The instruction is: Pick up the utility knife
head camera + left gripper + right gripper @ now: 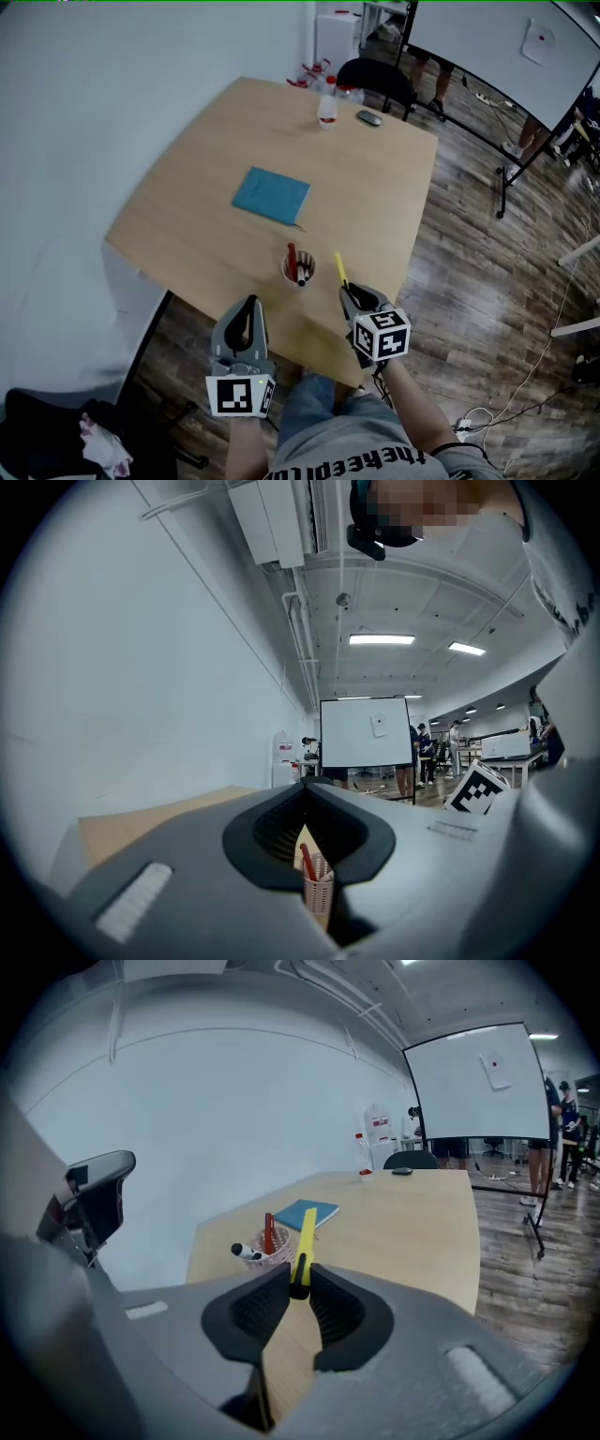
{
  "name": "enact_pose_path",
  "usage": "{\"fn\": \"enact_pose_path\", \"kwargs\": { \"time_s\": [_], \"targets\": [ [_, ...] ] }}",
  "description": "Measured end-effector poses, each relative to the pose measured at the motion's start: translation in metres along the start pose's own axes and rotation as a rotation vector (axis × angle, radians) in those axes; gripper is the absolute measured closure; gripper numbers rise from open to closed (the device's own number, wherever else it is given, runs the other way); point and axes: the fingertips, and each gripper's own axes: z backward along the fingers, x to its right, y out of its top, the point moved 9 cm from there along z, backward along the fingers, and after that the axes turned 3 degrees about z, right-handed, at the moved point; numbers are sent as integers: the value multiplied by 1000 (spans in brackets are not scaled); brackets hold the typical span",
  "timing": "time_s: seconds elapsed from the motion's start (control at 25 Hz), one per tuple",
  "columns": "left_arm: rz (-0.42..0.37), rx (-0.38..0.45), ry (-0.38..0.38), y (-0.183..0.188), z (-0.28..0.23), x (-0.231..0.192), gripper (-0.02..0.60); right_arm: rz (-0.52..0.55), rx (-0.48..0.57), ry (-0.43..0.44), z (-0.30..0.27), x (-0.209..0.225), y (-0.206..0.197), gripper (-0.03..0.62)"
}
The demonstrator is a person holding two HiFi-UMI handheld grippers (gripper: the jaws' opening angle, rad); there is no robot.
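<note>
My right gripper (348,292) (300,1283) is shut on the black end of a yellow utility knife (341,269) (306,1237). The knife hangs in the air above the near edge of the wooden table (375,187), its yellow body pointing away from me. Just left of it stands a small mesh cup (299,270) (267,1252) (317,888) holding a red pen and a black marker. My left gripper (249,302) (305,794) hovers at the table's near edge, pointing level at the cup, fingertips together and holding nothing.
A blue notebook (271,195) (307,1213) lies mid-table. At the far end stand a bottle (327,103) and a mouse (369,117), with a dark chair (375,80) behind. A whiteboard on a stand (497,47) is at the right on the wooden floor.
</note>
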Motion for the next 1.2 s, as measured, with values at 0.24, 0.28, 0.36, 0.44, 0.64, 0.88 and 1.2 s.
{"fn": "enact_pose_path", "kwargs": {
  "time_s": [0.24,0.28,0.36,0.44,0.64,0.88,1.2],
  "targets": [
    [1,8,21,3,9,13,563,27,55,18,22,-1,8,527],
    [2,10,25,3,10,14,563,35,64,20,26,-2,10,526],
    [2,13,32,5,13,18,563,53,83,24,33,-3,14,528],
    [-1,14,39,6,16,22,563,70,103,29,41,-4,17,528],
    [-8,13,56,8,26,31,563,98,148,48,59,-9,24,527],
    [-15,15,61,11,35,42,563,144,214,74,80,-14,33,526],
    [-25,33,67,12,47,53,563,201,296,88,106,-20,44,526]
  ]
}}
